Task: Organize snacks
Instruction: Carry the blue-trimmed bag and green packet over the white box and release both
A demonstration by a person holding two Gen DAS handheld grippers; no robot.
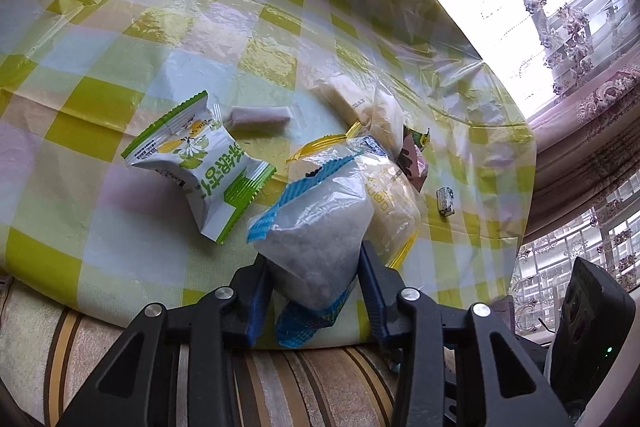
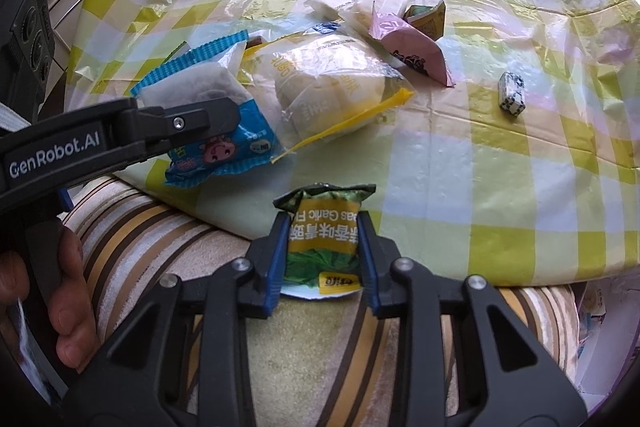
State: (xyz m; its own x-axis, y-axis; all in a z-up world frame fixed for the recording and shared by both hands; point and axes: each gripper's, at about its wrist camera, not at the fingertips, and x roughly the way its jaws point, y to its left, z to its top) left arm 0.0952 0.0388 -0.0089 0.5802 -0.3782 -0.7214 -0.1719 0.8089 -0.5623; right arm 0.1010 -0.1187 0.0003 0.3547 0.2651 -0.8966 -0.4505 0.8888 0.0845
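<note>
My left gripper (image 1: 314, 263) is shut on a blue-edged clear snack packet (image 1: 316, 227), held at the near edge of the table; the gripper (image 2: 192, 119) and the packet (image 2: 212, 147) also show in the right wrist view. My right gripper (image 2: 323, 227) is shut on a green and yellow garlic-pea packet (image 2: 324, 235), just over the table's near edge. A yellow-edged bread bag (image 2: 332, 87) lies beside the blue packet. A green and white packet (image 1: 196, 163) lies to the left. A pink packet (image 2: 412, 47) lies behind the bread bag.
The round table (image 2: 500, 187) has a yellow-green checked plastic cover. White wrapped cakes (image 2: 360, 1), a small wrapped bar (image 1: 260, 117) and a small black and white candy (image 2: 511, 93) lie on it. A striped sofa cushion (image 2: 168, 239) lies below the grippers. Curtains (image 1: 568, 27) hang at right.
</note>
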